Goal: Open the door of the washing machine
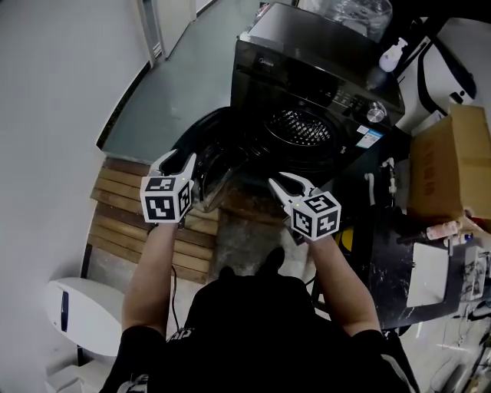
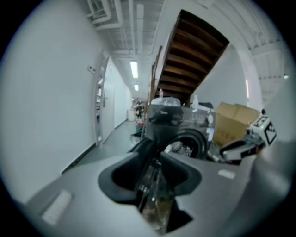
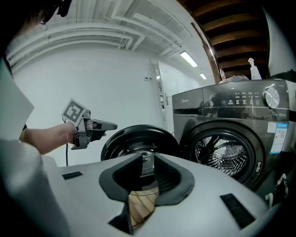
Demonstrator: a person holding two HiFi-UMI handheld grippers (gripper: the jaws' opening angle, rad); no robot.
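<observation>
A white-walled corridor with a grey floor holds the dark grey front-loading washing machine, far and right. Its round glass-centred door stands swung open to the left. The left tool is spread wide just beside the door's rim, clear of it. The right tool, nearer the drum opening, shows a narrow empty gap.

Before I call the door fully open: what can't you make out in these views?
Hinge of the door: too dark in head view, behind the door's rim in right gripper view.
Labels on the panel: too small.
The clear plastic thing on top: cut off at head view's top edge.
</observation>
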